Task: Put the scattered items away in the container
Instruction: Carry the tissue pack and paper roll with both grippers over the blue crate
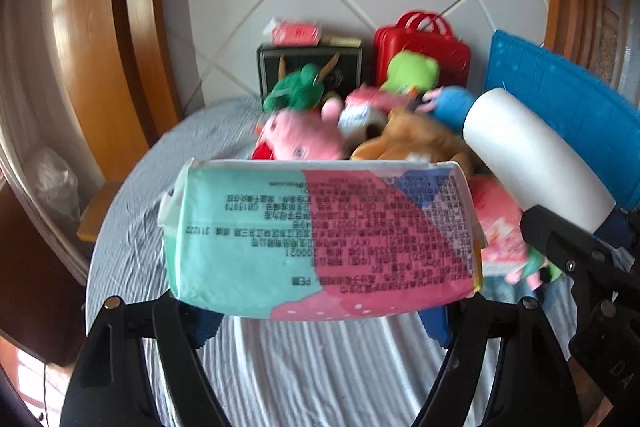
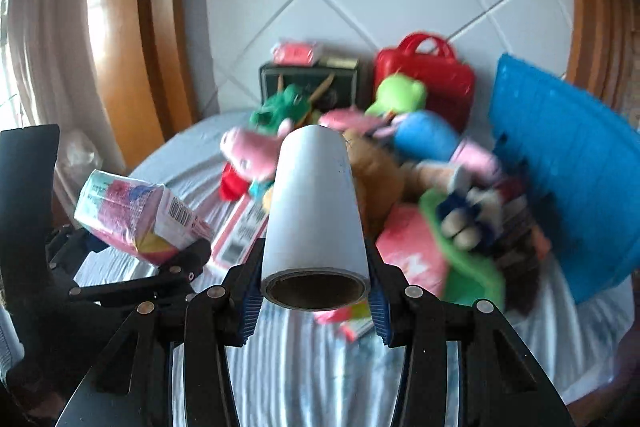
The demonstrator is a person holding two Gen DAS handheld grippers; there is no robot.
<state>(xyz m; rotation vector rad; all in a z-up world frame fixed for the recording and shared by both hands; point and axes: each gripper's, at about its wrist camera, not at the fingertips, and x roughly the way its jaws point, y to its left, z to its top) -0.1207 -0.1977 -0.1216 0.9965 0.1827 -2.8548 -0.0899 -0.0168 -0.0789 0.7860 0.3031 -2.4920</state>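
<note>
My left gripper (image 1: 320, 323) is shut on a teal and pink tissue pack (image 1: 320, 239) and holds it above the bed; the pack also shows in the right wrist view (image 2: 136, 223). My right gripper (image 2: 314, 303) is shut on a white paper roll (image 2: 316, 211), which also shows in the left wrist view (image 1: 536, 155). A blue basket (image 2: 568, 179) stands tilted at the right, seen too in the left wrist view (image 1: 568, 107). A pile of plush toys (image 2: 400, 163) and packets lies beside it.
A red toy case (image 2: 432, 75) and a dark box (image 2: 312, 79) with a pink packet on top stand against the white tiled headboard. The bed has a grey striped sheet (image 1: 304, 371). A wooden frame (image 1: 92, 39) curves at the left.
</note>
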